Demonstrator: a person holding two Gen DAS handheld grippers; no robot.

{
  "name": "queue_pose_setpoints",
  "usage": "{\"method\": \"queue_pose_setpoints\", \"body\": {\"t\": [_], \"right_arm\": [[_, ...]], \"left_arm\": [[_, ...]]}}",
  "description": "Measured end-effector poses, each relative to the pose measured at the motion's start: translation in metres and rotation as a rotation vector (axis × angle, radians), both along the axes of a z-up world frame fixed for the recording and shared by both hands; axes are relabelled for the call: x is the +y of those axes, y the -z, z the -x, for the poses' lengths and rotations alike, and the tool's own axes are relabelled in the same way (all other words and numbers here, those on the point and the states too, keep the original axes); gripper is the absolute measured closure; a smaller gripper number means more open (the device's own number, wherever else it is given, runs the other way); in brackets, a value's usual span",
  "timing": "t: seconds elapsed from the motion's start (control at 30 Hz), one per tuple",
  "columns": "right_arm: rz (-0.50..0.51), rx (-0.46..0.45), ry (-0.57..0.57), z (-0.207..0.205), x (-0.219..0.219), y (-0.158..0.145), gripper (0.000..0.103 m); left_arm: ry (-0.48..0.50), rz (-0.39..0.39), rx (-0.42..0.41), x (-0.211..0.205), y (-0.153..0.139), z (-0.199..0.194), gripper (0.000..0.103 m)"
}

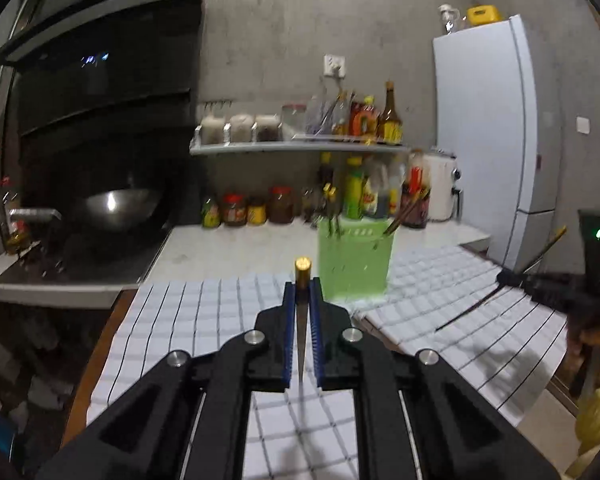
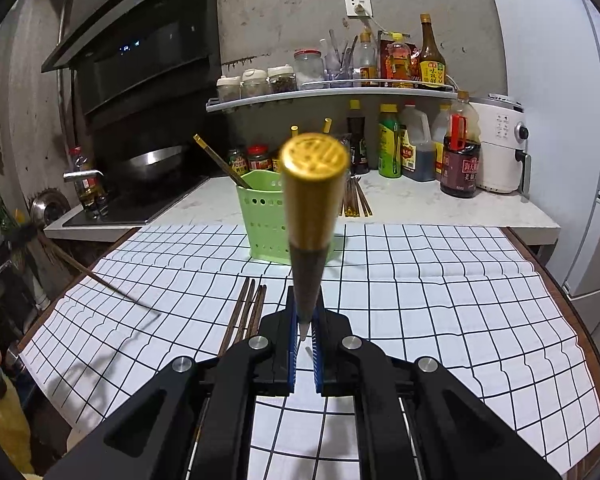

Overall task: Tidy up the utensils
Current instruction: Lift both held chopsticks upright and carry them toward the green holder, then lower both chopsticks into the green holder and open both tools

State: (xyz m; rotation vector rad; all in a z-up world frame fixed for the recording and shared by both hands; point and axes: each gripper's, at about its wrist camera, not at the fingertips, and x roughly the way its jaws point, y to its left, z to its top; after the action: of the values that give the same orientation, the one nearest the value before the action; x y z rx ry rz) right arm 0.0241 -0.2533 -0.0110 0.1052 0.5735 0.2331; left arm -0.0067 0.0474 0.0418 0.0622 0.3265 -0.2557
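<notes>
Both grippers, left (image 1: 302, 292) and right (image 2: 305, 312), each clench chopstick (image 2: 310, 216). Few already in holder (image 2: 260, 220); loose chopsticks (image 2: 246, 312) remain on cloth.

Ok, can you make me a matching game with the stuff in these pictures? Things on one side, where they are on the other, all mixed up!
Things:
1. green holder
2. loose chopsticks
3. wok
4. tall brown bottle

Places:
A. on the wall shelf
B. on the stove under the black hood
C. lying flat on the checked cloth
D. standing at the far edge of the checked cloth

Pairs: 1-D, 2-C, 3-B, 4-A

Bonus: the left gripper and right gripper each pinch one gold-capped chopstick.
</notes>
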Motion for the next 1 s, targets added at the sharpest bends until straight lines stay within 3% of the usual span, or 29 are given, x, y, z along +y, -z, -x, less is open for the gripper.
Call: {"method": "queue_pose_setpoints", "body": {"t": [0.17,0.57,0.67,0.9,1.0], "right_arm": [[-0.001,0.0,-0.003,-0.003,0.0,0.0,0.097],[0.022,0.004,0.013,-0.025,-0.002,-0.007,0.097],[0.022,-0.033,0.003,-0.032,-0.001,-0.026,0.097],[0.011,-0.215,-0.04,-0.059,0.014,-0.1,0.097],[0.012,-0.249,-0.03,-0.084,0.017,-0.12,0.096]], "left_arm": [[0.039,-0.014,0.012,-0.022,-0.001,-0.018,0.096],[0.068,0.047,0.006,-0.03,-0.01,-0.034,0.096],[0.08,0.061,-0.038,-0.036,-0.025,-0.039,0.096],[0.108,0.105,-0.251,-0.064,-0.09,-0.054,0.096],[0.093,0.085,-0.321,-0.084,-0.107,-0.075,0.096]]}}
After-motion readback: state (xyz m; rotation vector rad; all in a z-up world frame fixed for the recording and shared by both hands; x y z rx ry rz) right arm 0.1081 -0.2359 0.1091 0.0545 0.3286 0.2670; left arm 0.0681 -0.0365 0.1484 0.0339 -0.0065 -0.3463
